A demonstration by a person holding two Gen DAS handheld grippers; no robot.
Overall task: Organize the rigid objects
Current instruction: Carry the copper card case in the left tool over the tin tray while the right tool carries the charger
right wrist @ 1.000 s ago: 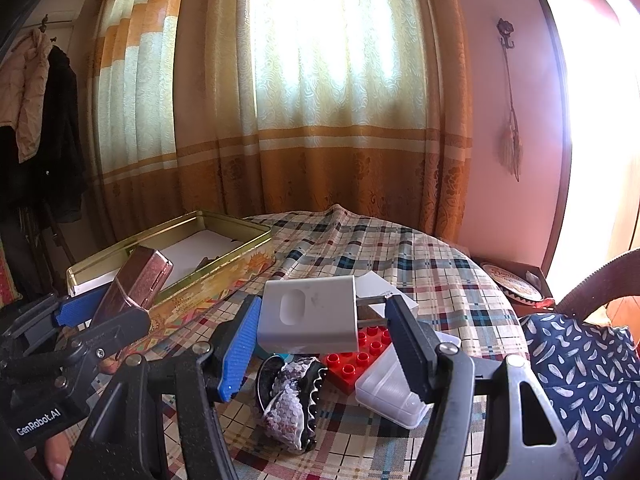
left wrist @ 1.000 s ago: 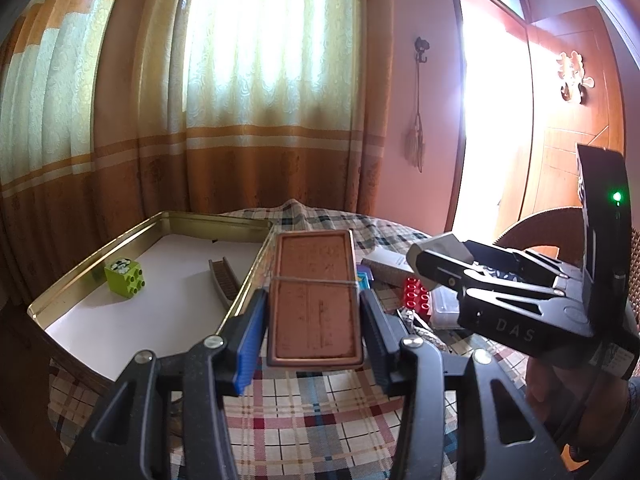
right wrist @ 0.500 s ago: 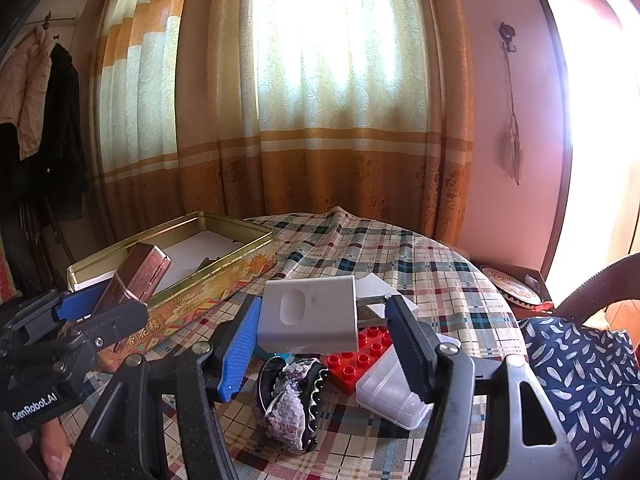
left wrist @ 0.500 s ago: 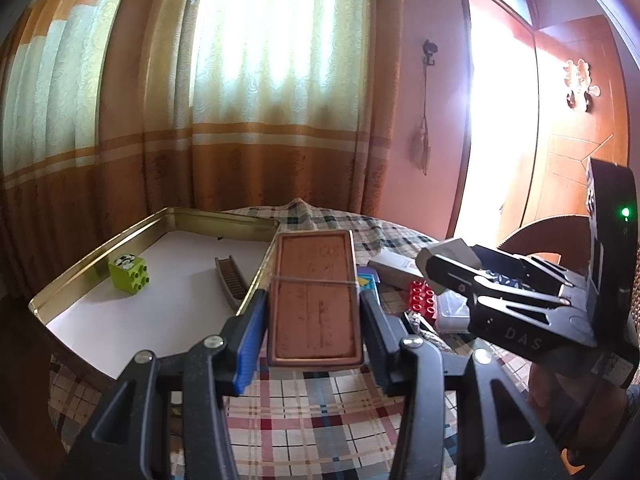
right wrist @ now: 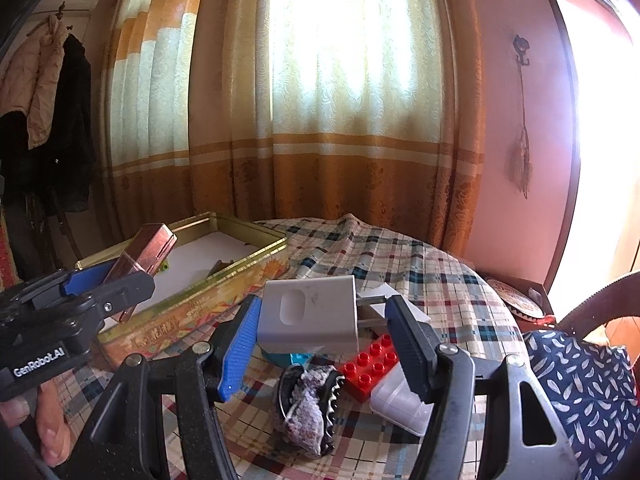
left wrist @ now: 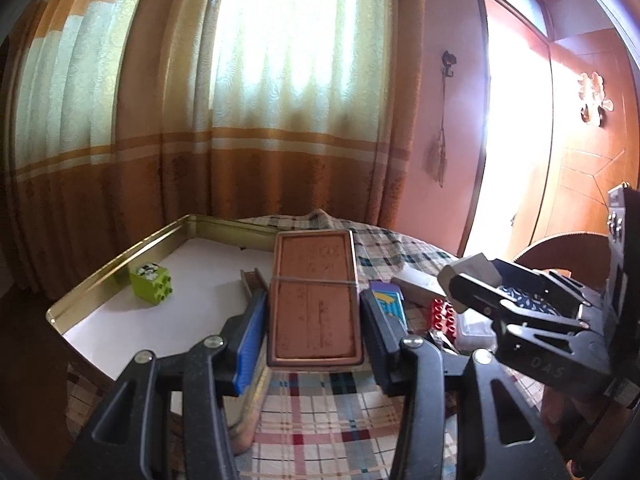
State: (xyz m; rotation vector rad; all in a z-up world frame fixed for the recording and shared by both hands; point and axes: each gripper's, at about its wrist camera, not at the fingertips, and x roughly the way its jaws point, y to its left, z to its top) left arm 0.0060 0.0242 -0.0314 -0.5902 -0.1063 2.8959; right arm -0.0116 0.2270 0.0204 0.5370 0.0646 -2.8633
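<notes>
My left gripper (left wrist: 314,320) is shut on a flat brown tin case (left wrist: 314,296) with a rubber band round it, held above the near right rim of the gold tin tray (left wrist: 120,256). The case also shows in the right wrist view (right wrist: 144,252), over the tray (right wrist: 224,284). My right gripper (right wrist: 324,340) is shut on a white charger plug (right wrist: 308,314), held above the checked tablecloth; it appears at the right in the left wrist view (left wrist: 472,284). In the tray lie a green toy block (left wrist: 151,283) and a brown comb (left wrist: 252,282).
On the cloth under the right gripper lie a red brick (right wrist: 370,364), a clear plastic box (right wrist: 400,404), a dark hair claw with fuzzy fabric (right wrist: 310,412), a teal object (right wrist: 290,358) and a white box (left wrist: 416,284). A blue card box (left wrist: 388,300) lies near the tray.
The left gripper with the brown case has drifted left and slightly up along the tray's edge. The right gripper still holds the plug in about the same place.
</notes>
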